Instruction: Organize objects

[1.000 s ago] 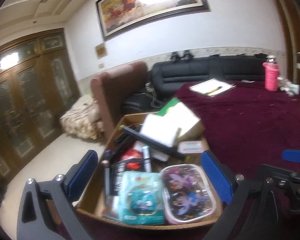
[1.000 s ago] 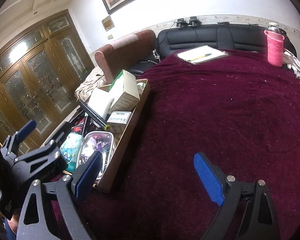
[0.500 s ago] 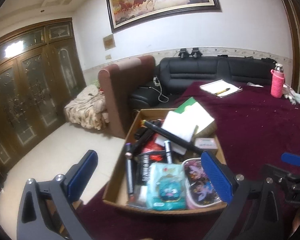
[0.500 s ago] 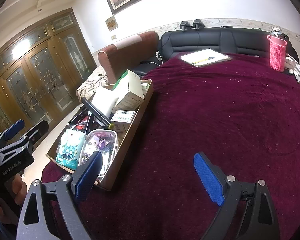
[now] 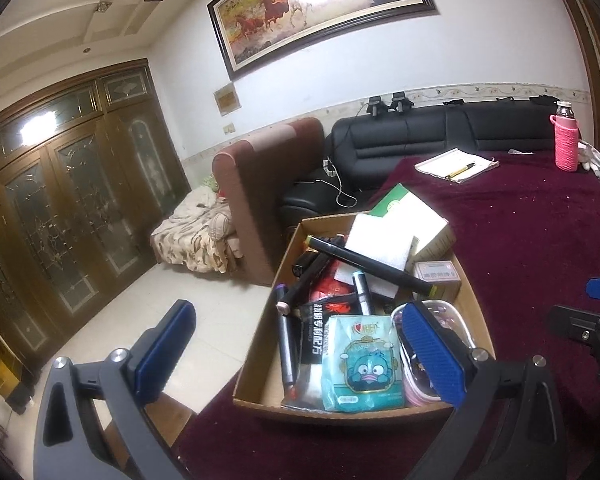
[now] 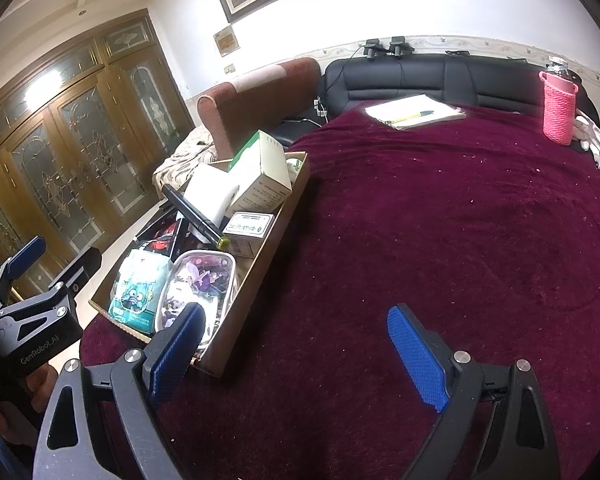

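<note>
An open cardboard box (image 5: 340,410) sits at the left edge of the maroon-covered table (image 6: 440,220). It holds a teal cartoon wipes pack (image 5: 360,364), a clear purple-printed pouch (image 6: 200,284), a long black marker (image 5: 372,266), a grey marker (image 5: 286,344), a white and green carton (image 6: 260,172) and a small labelled box (image 5: 436,272). My left gripper (image 5: 298,348) hangs open in front of the box's near left corner, holding nothing. Just right of the box, my right gripper (image 6: 296,356) is open above the cloth, with nothing in it.
A notebook with a yellow pen (image 6: 414,112) and a pink knit-covered bottle (image 6: 558,108) stand at the table's far side. Behind are a black sofa (image 5: 440,136) and a brown armchair (image 5: 268,184). Tiled floor (image 5: 160,304) lies left of the table.
My left gripper has drawn back and to the left, so the box sits farther off and more to the right in its view. The right gripper has barely shifted. Both have stayed open.
</note>
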`<state>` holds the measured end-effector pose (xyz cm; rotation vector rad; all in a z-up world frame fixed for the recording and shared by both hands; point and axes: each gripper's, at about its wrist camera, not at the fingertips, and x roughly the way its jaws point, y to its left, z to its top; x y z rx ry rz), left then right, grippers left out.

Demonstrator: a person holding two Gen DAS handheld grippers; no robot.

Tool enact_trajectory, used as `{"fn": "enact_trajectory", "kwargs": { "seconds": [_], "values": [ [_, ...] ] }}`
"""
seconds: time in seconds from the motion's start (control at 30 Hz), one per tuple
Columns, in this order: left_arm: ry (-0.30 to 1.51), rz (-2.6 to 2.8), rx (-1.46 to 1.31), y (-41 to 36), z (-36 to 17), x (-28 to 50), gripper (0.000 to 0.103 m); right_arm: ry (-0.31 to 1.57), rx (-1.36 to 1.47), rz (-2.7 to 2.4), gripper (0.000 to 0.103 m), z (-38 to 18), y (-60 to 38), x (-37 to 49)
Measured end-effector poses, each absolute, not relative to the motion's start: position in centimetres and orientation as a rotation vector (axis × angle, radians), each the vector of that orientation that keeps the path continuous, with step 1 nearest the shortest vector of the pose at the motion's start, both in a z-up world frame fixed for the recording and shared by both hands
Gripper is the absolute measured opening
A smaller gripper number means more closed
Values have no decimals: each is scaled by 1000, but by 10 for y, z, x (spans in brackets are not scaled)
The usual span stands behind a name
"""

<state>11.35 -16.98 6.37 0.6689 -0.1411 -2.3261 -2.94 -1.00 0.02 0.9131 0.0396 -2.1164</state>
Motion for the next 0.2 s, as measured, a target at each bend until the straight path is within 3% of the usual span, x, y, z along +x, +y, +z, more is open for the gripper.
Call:
{"fn": "enact_trajectory", "kwargs": {
  "seconds": [0.2],
  "values": [
    [-132, -2313, 645, -170, 62, 119, 103, 42, 922, -2115, 96, -1, -10, -30]
  ]
}}
